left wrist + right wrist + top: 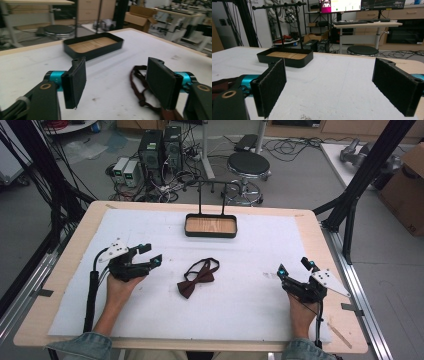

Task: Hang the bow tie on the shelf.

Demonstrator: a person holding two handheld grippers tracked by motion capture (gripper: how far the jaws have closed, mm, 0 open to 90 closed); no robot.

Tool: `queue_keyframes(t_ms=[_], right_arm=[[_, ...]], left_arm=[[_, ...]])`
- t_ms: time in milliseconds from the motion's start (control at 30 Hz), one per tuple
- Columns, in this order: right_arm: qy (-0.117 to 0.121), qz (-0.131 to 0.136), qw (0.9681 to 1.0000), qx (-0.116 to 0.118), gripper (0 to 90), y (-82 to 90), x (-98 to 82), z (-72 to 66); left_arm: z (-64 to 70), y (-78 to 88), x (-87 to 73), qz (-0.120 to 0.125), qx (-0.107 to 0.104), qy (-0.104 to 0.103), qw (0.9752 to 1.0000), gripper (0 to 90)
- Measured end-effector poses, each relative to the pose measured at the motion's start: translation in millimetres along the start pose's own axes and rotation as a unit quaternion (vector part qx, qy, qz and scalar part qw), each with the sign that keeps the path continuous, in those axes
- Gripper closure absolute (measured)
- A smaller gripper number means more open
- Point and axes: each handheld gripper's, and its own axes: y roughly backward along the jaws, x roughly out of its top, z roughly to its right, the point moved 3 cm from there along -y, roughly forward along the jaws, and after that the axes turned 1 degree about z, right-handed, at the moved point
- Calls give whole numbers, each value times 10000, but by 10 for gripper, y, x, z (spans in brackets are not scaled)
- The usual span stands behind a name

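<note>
A dark brown bow tie (196, 281) with a looped strap lies flat on the white mat (250, 305) near the table's middle. My left gripper (153, 253) is just left of it, held in a hand, pointing right and away. Its jaws stand open with nothing between them. In the left gripper view (116, 75) the bow tie's strap (136, 75) lies partly behind the right-hand jaw. My right gripper (293, 265) rests at the right of the mat, wide open and empty (329, 72), well apart from the tie. A corner of the bow tie (218, 85) shows at the left edge.
A black tray (210, 234) with a wooden floor stands at the back centre of the mat, under a black hanger stand (212, 182). The tray (100, 51) is beyond both grippers (287, 61). A stool, computers and cables are on the floor past the table.
</note>
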Motion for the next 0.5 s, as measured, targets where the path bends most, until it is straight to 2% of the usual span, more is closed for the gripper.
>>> queue_keyframes(t_ms=[133, 200, 333, 367, 500], right_arm=[[5, 2, 10000, -4, 112, -3, 0, -2], [8, -3, 10000, -5, 112, -4, -1, 0], [7, -7, 10000, -3, 112, -6, -2, 1], [10, -8, 10000, 4, 112, -7, -2, 0], [-10, -19, 10000, -13, 112, -7, -3, 0]], left_arm=[[139, -138, -56, -28, -311, -112, 9995, 347], [191, -201, -90, -84, -339, -204, 9992, 347], [266, -301, -153, -222, -448, -174, 9986, 347], [323, -351, -184, -349, -450, -328, 9978, 347], [423, -450, -213, -539, -496, -371, 9966, 344]])
